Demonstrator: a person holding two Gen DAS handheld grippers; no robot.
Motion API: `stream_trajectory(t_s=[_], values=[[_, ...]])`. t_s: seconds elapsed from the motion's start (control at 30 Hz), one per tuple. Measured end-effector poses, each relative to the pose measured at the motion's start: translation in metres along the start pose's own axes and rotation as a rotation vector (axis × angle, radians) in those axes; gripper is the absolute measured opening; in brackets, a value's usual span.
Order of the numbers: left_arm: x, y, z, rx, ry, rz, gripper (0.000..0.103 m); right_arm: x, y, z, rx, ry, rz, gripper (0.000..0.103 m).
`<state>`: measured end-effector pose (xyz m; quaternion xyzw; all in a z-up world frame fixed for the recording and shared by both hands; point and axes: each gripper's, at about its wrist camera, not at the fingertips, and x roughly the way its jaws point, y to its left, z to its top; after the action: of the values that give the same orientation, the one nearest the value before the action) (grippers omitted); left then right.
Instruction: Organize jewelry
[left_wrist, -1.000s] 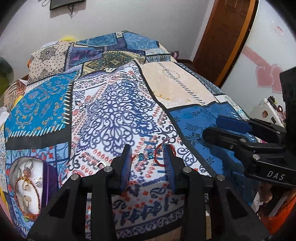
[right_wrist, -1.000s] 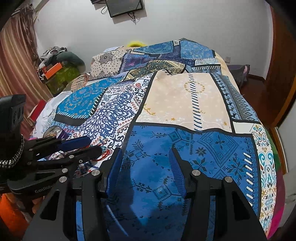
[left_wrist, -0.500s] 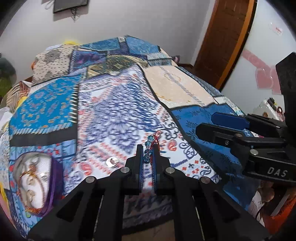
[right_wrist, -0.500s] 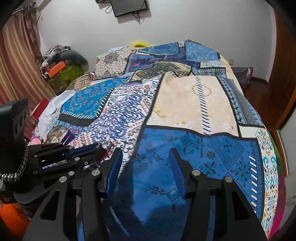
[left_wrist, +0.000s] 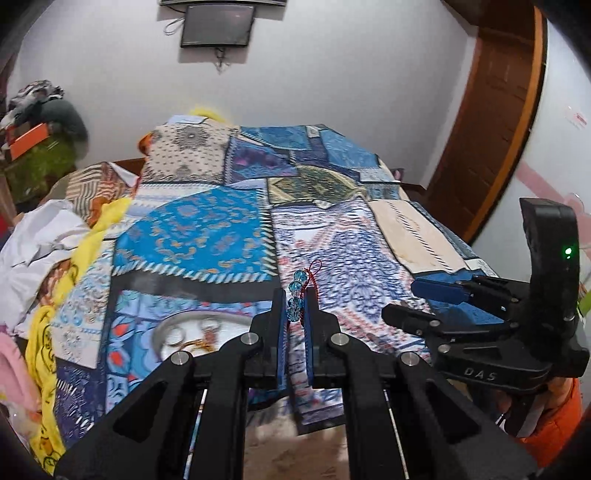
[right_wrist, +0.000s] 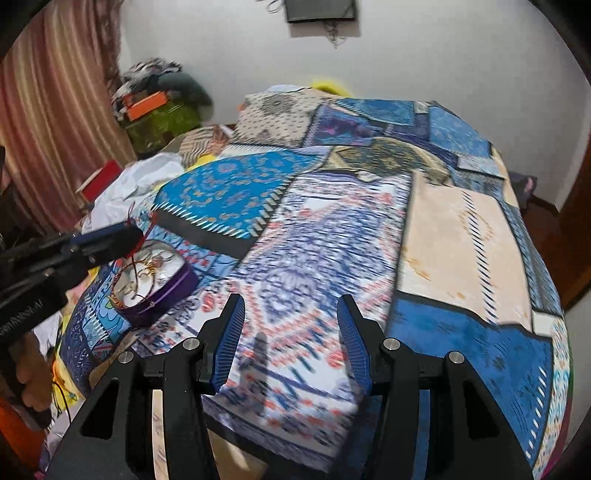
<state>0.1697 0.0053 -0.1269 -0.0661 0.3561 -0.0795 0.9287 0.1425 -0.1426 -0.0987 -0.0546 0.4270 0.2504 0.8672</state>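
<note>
A patchwork bedspread (left_wrist: 229, 236) in blues, creams and reds is covering the bed and filling both views. On it, near the bed's edge, a round purple jewelry box (right_wrist: 155, 284) is lying open with gold bangles and rings inside. The right tool (right_wrist: 288, 343) is hanging released over the bedspread, nothing between its blue pads. The left tool (left_wrist: 295, 314) is clenching a red cord bracelet with blue beads (left_wrist: 297, 291), holding it in the air above the bedspread, close to the box.
</note>
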Motion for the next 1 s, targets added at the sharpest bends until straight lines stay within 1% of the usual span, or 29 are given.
stream_trajectory(t_s=[0.07, 0.17, 0.2, 0.23, 0.3, 0.47, 0.6, 0.73, 1.0], values=[[-0.001, 0.005, -0.003, -0.008, 0.001, 0.004, 0.007, 0.009, 0.008, 0.001, -0.022, 0.013, 0.01, 0.048], [0.0, 0.012, -0.007, -0.02, 0.004, 0.003, 0.007, 0.022, 0.018, -0.002, -0.051, 0.059, 0.025, 0.048], [0.0, 0.013, -0.009, -0.023, 0.006, 0.001, 0.007, 0.024, 0.02, -0.003, -0.057, 0.069, 0.026, 0.046], [0.0, 0.015, -0.01, -0.028, 0.007, 0.0, 0.007, 0.026, 0.021, -0.004, -0.062, 0.078, 0.028, 0.042], [0.0, 0.017, -0.012, -0.035, 0.009, -0.004, 0.007, 0.03, 0.024, -0.005, -0.069, 0.099, 0.033, 0.028], [-0.004, 0.017, -0.015, -0.041, 0.004, -0.008, 0.007, 0.034, 0.033, -0.009, -0.119, 0.115, 0.023, 0.009], [-0.012, 0.016, -0.014, -0.042, -0.009, -0.006, 0.007, 0.034, 0.037, -0.009, -0.146, 0.111, 0.014, 0.009], [-0.025, 0.016, -0.011, -0.035, -0.034, 0.002, 0.007, 0.029, 0.035, -0.008, -0.125, 0.1, 0.011, 0.009], [-0.054, 0.021, -0.001, -0.028, -0.099, 0.024, 0.007, 0.001, 0.042, 0.002, -0.096, 0.015, 0.018, 0.009]])
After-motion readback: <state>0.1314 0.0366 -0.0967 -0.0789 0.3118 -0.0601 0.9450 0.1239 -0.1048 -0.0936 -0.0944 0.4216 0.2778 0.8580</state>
